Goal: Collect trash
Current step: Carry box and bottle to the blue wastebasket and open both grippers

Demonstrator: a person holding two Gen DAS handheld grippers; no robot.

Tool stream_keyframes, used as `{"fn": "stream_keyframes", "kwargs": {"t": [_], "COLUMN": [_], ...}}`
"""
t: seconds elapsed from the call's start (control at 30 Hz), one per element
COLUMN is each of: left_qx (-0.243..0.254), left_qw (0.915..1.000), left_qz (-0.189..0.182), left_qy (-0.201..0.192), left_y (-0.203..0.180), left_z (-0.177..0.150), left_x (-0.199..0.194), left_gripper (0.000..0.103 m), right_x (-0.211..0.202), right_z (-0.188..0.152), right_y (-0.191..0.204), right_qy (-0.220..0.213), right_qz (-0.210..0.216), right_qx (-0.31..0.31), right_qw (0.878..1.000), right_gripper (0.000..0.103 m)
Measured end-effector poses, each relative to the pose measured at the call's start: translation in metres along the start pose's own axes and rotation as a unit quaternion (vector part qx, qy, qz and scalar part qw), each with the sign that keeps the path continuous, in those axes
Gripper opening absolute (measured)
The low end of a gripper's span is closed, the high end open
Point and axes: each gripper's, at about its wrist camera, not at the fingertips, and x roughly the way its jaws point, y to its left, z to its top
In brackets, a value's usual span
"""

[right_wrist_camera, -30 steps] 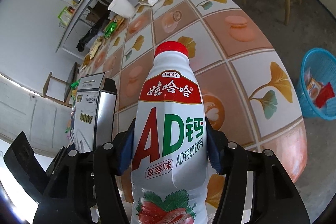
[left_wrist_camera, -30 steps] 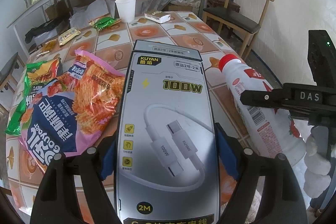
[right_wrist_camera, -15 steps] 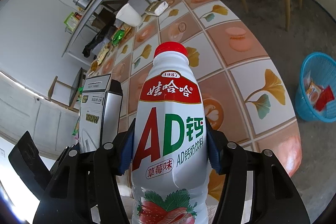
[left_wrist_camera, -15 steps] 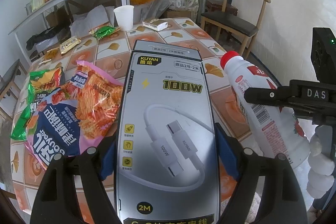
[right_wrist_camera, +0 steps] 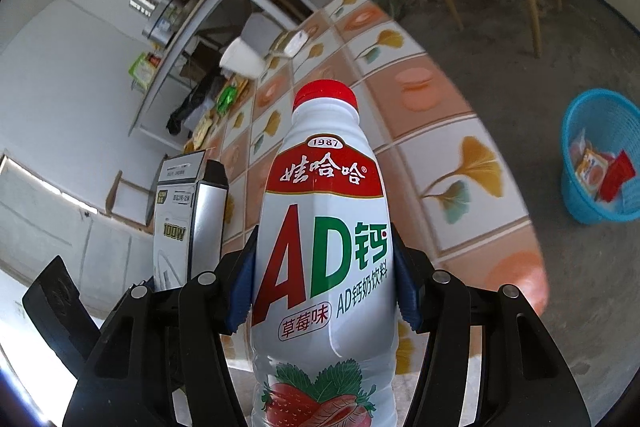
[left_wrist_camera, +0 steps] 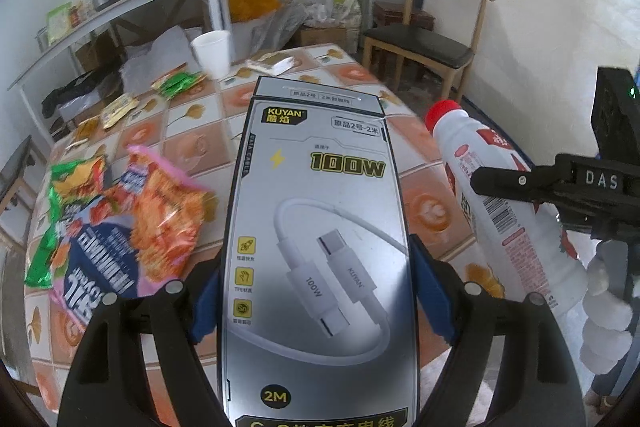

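Take the tiled table (right_wrist_camera: 472, 163) as your reference: the blue basket (right_wrist_camera: 576, 195) stands on the floor off its edge, well apart from both loads, already holding a few wrappers. That is likely where both pieces go, so carry them clear of the table edge before lowering.

The cable box (left_wrist_camera: 320, 247) is the bigger load; your left gripper (left_wrist_camera: 316, 291) has it clamped across its width with jaws spread wide, above the table. It is long and held low, so keep it upright.

The milk bottle (right_wrist_camera: 324, 235) sits between the pads of your right gripper (right_wrist_camera: 324, 287), jaws about half open, above the table's near side. It is round and smooth; hold firm, release only over the basket.

Chip bags (left_wrist_camera: 132, 219) and a paper cup (left_wrist_camera: 212, 53) remain on the table.
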Motion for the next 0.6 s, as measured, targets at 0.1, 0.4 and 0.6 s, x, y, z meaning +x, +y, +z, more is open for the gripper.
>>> {"fn": "stream_keyframes", "kwargs": {"t": [0.1, 0.4, 0.6], "left_qx": [0.011, 0.06, 0.081], "left_qw": [0.9998, 0.9899, 0.9766], "left_qz": [-0.019, -0.125, -0.178], "left_qy": [-0.001, 0.031, 0.09], "left_y": [-0.013, -0.095, -0.163], "left_z": [0.009, 0.055, 0.082], "left_x": [0.003, 0.033, 0.088], "left_gripper": [0.079, 0.079, 0.079], "right_x": [-0.017, -0.077, -0.106], "right_z": [-0.001, -0.019, -0.041], "right_y": [-0.018, -0.123, -0.206], "right_qy": [-0.019, -0.088, -0.107], "right_qz": [-0.001, -0.032, -0.064], "right_qx": [0.019, 0.139, 0.233], "right_qw": [1.0, 0.986, 0.964], "right_gripper": [0.055, 0.055, 0.055]}}
